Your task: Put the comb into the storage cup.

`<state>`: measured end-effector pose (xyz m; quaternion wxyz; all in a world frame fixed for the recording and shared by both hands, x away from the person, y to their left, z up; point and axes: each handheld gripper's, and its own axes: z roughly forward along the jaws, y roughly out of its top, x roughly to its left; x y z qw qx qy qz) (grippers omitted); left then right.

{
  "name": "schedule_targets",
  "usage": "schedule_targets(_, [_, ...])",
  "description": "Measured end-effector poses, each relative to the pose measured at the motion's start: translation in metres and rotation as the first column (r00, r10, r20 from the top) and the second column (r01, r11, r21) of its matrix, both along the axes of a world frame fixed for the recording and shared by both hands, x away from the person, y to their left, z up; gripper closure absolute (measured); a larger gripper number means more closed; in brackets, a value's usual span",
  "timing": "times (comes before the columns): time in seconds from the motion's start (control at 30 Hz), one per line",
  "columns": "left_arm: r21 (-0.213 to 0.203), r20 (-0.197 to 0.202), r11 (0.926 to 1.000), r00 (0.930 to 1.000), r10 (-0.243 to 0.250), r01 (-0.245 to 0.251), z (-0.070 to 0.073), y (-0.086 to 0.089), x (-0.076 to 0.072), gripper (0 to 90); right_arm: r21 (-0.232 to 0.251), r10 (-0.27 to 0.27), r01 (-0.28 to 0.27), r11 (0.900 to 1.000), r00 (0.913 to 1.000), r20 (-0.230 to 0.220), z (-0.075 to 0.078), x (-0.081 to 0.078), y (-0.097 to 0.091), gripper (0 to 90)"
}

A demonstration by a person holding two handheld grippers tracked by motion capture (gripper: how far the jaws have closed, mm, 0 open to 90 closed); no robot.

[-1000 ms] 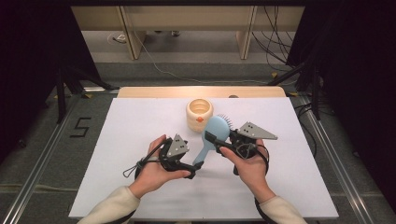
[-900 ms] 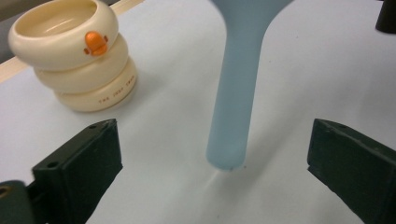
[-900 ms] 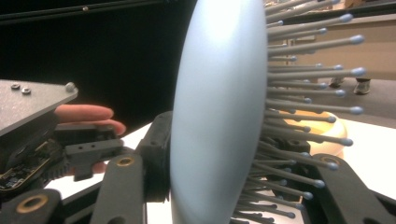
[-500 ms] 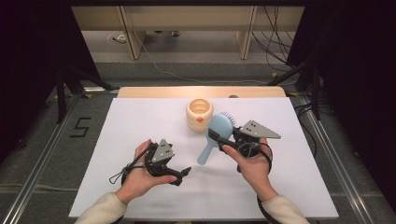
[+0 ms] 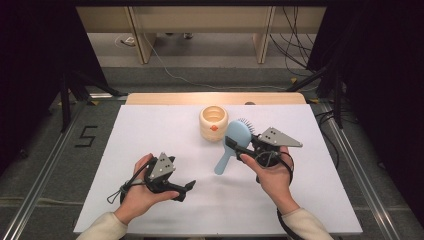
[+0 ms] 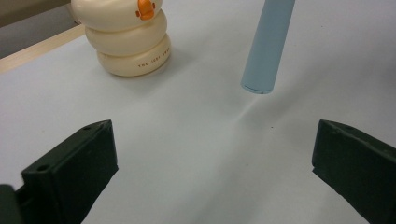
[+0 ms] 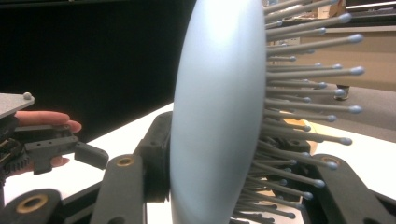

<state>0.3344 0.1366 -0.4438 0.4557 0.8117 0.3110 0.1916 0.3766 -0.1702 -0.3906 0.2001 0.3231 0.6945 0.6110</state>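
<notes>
A light blue hairbrush (image 5: 234,140) is off the table, its head clamped in my right gripper (image 5: 240,148), which is shut on it. In the right gripper view the brush head (image 7: 215,102) stands on edge between the jaws, bristles to the right. My left gripper (image 5: 184,190) lies low over the white table at the front left. Its jaws have just been opening and stand wide apart with nothing between them. The left gripper view (image 6: 215,158) looks past them at the brush handle's end (image 6: 268,46) and a cream ringed pot (image 6: 128,37).
The cream pot with an orange mark (image 5: 214,122) stands mid-table just left of the brush head. The white table top (image 5: 150,130) has free room at left and front right. Dark floor and cables lie beyond the wooden back edge (image 5: 165,98).
My left hand has pulled its gripper away from the brush handle, leftward and toward the table's front edge. The right hand and the brush have kept still.
</notes>
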Motion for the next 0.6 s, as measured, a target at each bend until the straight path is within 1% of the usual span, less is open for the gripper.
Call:
schedule_targets(0.27, [0.000,0.005,1.0000,1.0000,0.008,-0.008,-0.004,0.005,-0.002,0.0,-0.012,-0.012,0.012,0.9999,0.9999,0.003,0.001,0.004,-0.004,51.1])
schedule_targets(0.6, [0.000,0.019,0.9999,0.9997,0.016,-0.016,-0.005,0.012,-0.004,0.0,-0.016,-0.022,0.022,0.9996,0.9997,0.013,0.010,0.011,-0.007,51.1])
